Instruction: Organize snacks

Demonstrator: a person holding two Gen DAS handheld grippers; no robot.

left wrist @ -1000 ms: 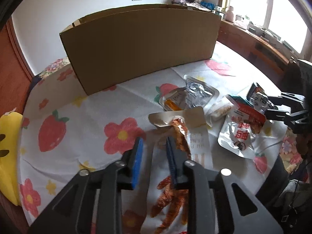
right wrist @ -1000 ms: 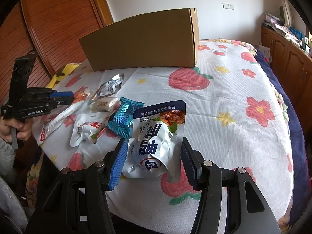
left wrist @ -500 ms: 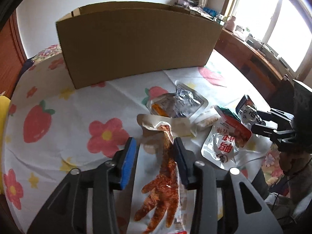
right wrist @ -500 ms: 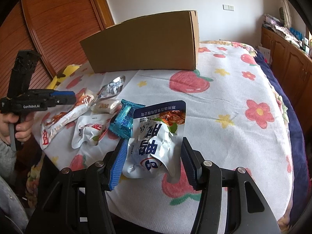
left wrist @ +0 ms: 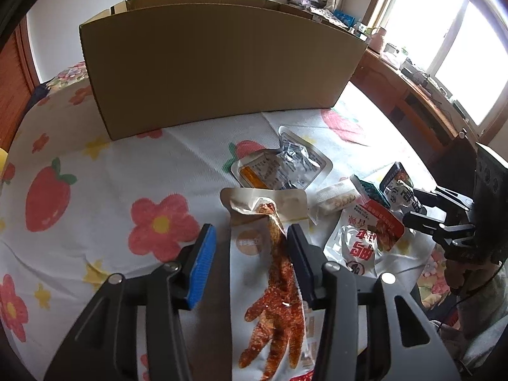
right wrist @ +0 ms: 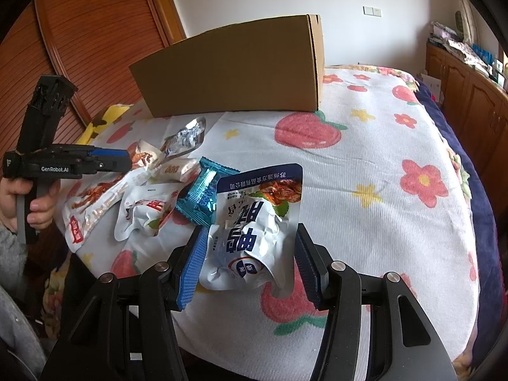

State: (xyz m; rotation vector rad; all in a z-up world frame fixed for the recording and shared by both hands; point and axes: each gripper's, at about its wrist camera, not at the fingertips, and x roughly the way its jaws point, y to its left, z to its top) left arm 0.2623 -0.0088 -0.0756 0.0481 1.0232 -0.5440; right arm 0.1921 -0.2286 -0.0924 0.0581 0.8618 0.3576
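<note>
A long white packet printed with a red chicken foot (left wrist: pixel 266 273) (right wrist: pixel 95 197) lies on the flowered bedspread between the jaws of my left gripper (left wrist: pixel 250 247) (right wrist: pixel 123 162). Those jaws are opening: the blue left pad stands clear of the packet and the right pad is at its edge. My right gripper (right wrist: pixel 249 244) (left wrist: pixel 411 208) is shut on a crumpled white pouch with a blue top (right wrist: pixel 254 222) (left wrist: pixel 397 184), held just over the bed. An open-topped cardboard box (left wrist: pixel 222 63) (right wrist: pixel 235 73) stands behind the snacks.
Between the grippers lie a silver packet (left wrist: pixel 282 168), a small white packet (left wrist: pixel 336 198), a teal packet (right wrist: pixel 203 193) and a red-and-white pouch (left wrist: pixel 365 241). A person's hand (right wrist: pixel 41 203) grips the left handle. Wooden cabinets (right wrist: pixel 470 95) line the bed's far side.
The left jaws have spread apart around the chicken-foot packet, and the left view has rolled and shifted a little. The right gripper and its pouch have stayed still.
</note>
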